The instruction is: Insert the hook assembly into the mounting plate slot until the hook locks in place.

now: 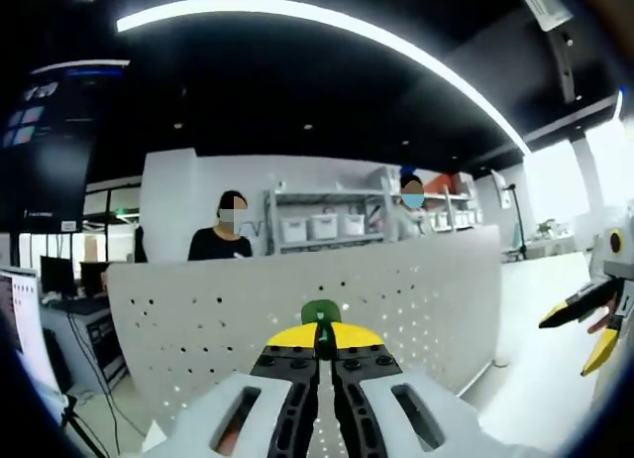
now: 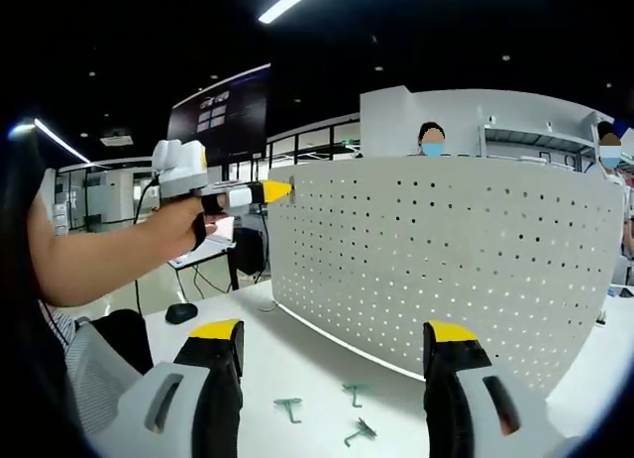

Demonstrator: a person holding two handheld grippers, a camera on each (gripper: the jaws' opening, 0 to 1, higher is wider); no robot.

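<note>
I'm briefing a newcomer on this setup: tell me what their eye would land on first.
The big white perforated mounting plate standing upright on the white table dominates. In the left gripper view, the left tongs are shut on a green hook, held up against the plate's face. In the right gripper view, the right tongs stand wide open over three spare green hooks lying on the table in front of the plate.

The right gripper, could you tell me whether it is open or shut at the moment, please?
Open. In the right gripper view the right gripper has its fingers far apart, with white table and green hooks visible between them.
</note>
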